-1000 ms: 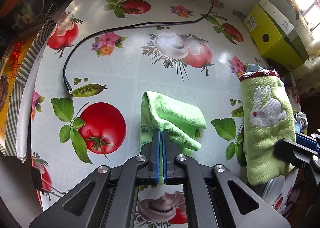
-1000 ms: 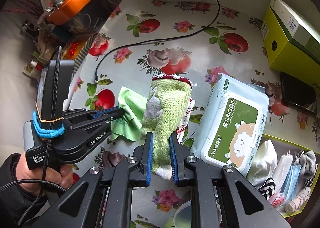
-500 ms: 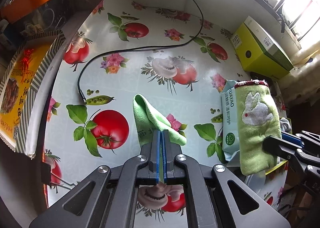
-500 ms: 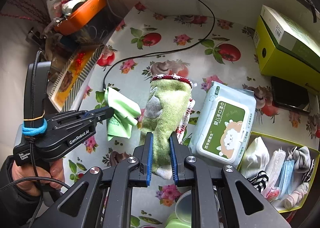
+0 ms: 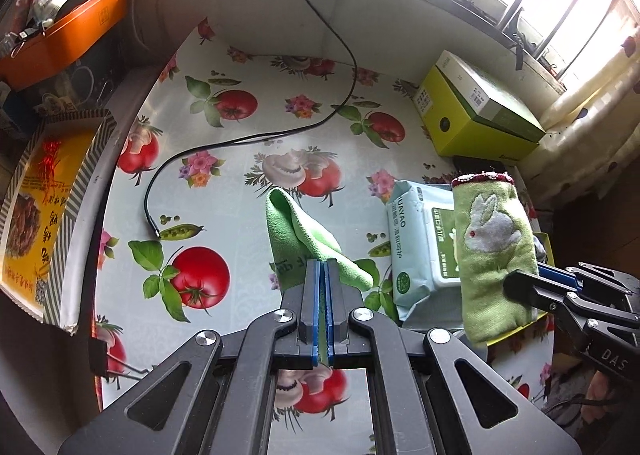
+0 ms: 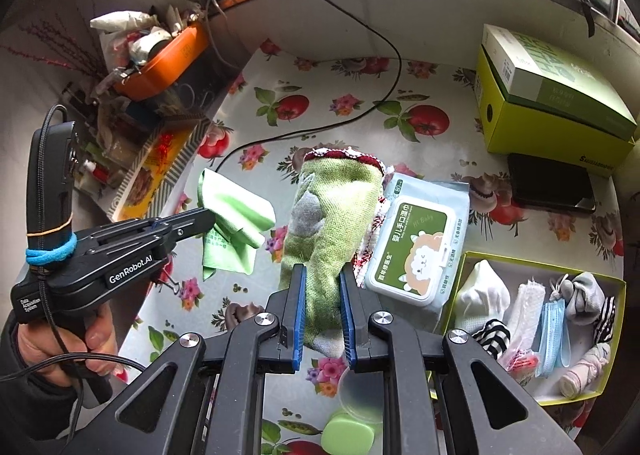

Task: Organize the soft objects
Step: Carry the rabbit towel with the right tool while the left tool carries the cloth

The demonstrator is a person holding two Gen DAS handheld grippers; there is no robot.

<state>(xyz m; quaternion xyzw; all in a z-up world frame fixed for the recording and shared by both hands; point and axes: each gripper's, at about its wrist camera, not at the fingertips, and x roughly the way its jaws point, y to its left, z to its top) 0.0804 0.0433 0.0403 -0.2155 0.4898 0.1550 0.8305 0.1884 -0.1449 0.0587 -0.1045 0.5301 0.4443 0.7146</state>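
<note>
Holding: I have my left gripper (image 5: 323,275) pinching the light green cloth (image 5: 296,239), jaws pressed nearly together, cloth hanging clear above the table (image 5: 240,183).
Right side: my right gripper (image 6: 323,295) clamps the rabbit towel (image 6: 332,211), also off the table, over the wipes pack (image 6: 420,247).
Destination, I judge: the yellow-green tray (image 6: 618,287) of soft items.
Risk: the thin cloth may slip from a shallow pinch.
Risk: the dangling towel could drag the wipes pack or snag the tray's rim.

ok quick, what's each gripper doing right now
left gripper: shut on the light green cloth
right gripper: shut on the green rabbit towel
</note>
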